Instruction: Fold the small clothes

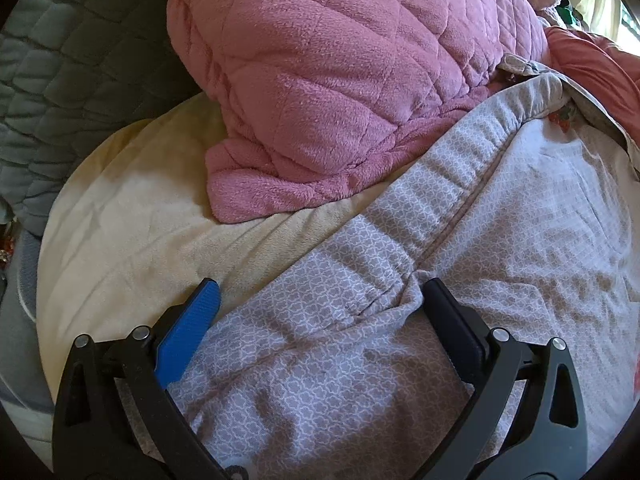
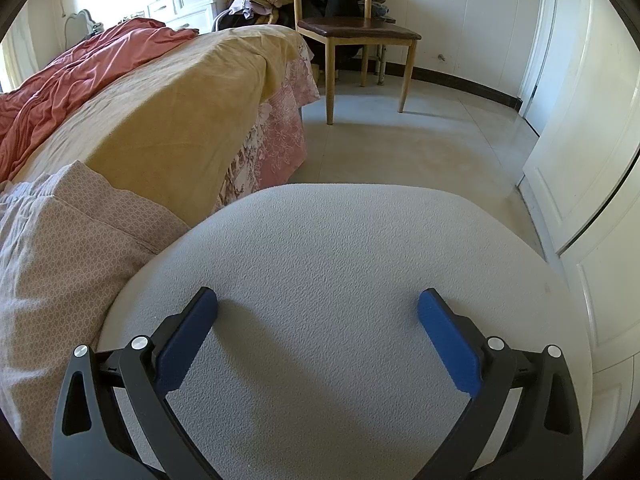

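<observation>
A small grey-and-white patterned garment [image 1: 400,300] lies rumpled on the cream bed sheet [image 1: 132,232], its elastic waistband running up to the right. My left gripper [image 1: 320,300] is open, its jaws wide apart, with a bunched fold of the garment between the fingers. The same garment shows at the lower left of the right wrist view [image 2: 60,264], hanging over the bed edge. My right gripper [image 2: 318,306] is open and empty above a round white textured stool top [image 2: 340,248], to the right of the garment.
A pink quilted blanket [image 1: 340,72] lies just beyond the garment, a grey quilted one [image 1: 60,68] at the left. A coral sheet [image 2: 68,76] covers the bed's far part. A wooden chair [image 2: 352,36] stands on the tiled floor; white doors [image 2: 592,152] are at the right.
</observation>
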`<state>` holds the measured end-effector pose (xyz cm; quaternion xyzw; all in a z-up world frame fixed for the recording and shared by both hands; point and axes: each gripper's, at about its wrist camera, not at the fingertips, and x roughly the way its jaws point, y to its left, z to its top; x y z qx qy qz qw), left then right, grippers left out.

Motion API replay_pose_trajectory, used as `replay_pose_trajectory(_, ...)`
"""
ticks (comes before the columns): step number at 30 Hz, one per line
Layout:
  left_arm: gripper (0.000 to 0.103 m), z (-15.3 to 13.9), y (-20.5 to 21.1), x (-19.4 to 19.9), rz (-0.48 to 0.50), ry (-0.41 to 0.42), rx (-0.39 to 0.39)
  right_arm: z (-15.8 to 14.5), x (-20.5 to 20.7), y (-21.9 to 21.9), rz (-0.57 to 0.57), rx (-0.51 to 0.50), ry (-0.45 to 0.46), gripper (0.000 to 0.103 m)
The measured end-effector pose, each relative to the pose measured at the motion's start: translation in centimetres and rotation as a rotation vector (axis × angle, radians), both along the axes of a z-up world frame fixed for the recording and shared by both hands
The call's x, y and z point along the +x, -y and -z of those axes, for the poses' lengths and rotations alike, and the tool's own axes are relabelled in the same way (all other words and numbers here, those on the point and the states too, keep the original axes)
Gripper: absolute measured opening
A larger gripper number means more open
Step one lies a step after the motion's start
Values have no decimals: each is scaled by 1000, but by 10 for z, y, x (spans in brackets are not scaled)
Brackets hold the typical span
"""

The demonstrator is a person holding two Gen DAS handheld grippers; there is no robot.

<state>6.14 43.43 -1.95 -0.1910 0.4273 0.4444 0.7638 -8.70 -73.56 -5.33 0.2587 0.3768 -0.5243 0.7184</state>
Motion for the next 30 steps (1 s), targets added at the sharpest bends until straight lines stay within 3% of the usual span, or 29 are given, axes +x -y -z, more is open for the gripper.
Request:
replay_pose_trajectory(17,95,2,-3,1,0,1,-1,0,0,0,0,0,0,99)
replay_pose_trajectory(21,95,3,-12,2,11,31,-50,0,0,0,0,0,0,99)
replay_pose_trajectory(24,95,2,-7,9,14,-15,4,0,0,0,0,0,0,99)
replay_pose_trajectory(30,95,1,-6,11,13,-27,13,0,0,0,0,0,0,99)
